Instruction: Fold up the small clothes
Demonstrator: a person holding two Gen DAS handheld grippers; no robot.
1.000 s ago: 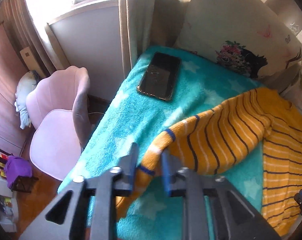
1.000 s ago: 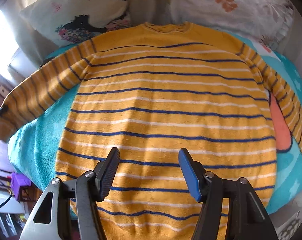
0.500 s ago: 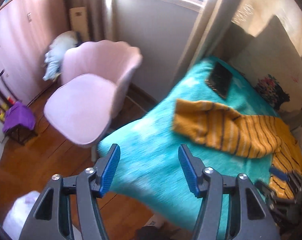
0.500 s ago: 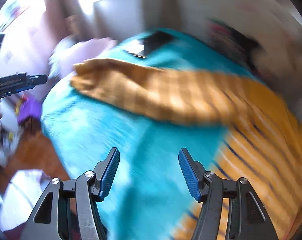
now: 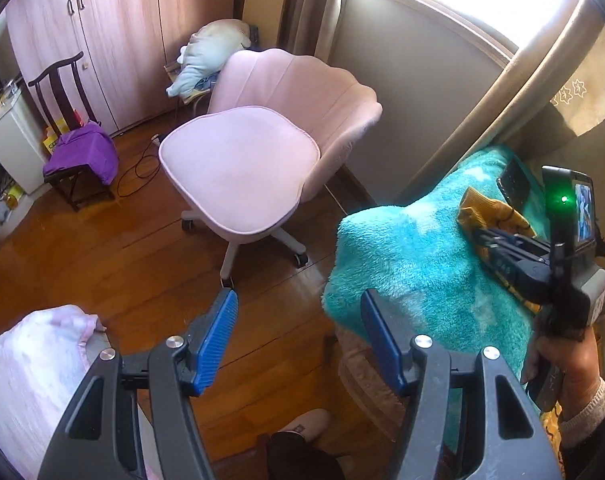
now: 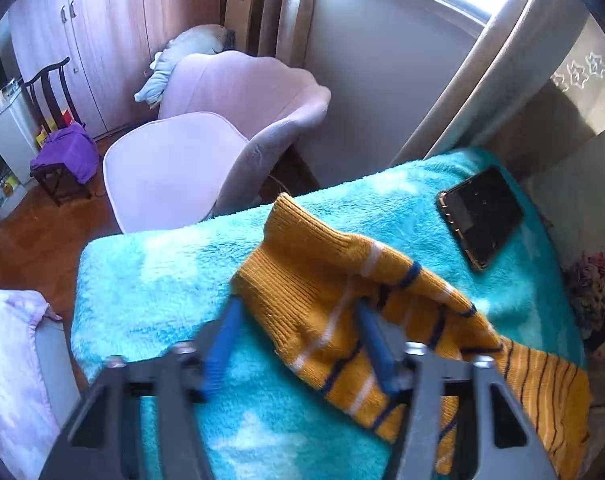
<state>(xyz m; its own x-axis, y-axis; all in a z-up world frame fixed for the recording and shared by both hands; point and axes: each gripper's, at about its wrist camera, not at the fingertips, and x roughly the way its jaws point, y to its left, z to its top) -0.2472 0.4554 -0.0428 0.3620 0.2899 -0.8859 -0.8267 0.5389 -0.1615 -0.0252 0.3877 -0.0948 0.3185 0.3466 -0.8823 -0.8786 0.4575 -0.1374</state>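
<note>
A mustard sweater with blue and white stripes lies on a teal fleece blanket [image 6: 162,280]. Its sleeve cuff [image 6: 314,264] points toward the blanket's corner. My right gripper [image 6: 298,320] straddles that cuff. Its blurred jaws are closing, still apart, with the knit between them. In the left wrist view the same gripper [image 5: 476,234] reaches down onto the cuff [image 5: 478,204], held by a person's hand [image 5: 562,360]. My left gripper [image 5: 298,320] hangs open over the wooden floor off the blanket's corner, with nothing between its fingers.
A black phone [image 6: 480,216] lies on the blanket beyond the sleeve. A pink swivel chair [image 5: 242,164] stands close to the bed's corner. Pale pink bedding [image 5: 30,360] sits at lower left. A dark wooden chair with purple cloth [image 5: 78,152] stands by the wardrobe.
The left gripper let go of the sleeve, opened and swung left off the bed over the floor. The right gripper swept from the sweater's body to the sleeve cuff.
</note>
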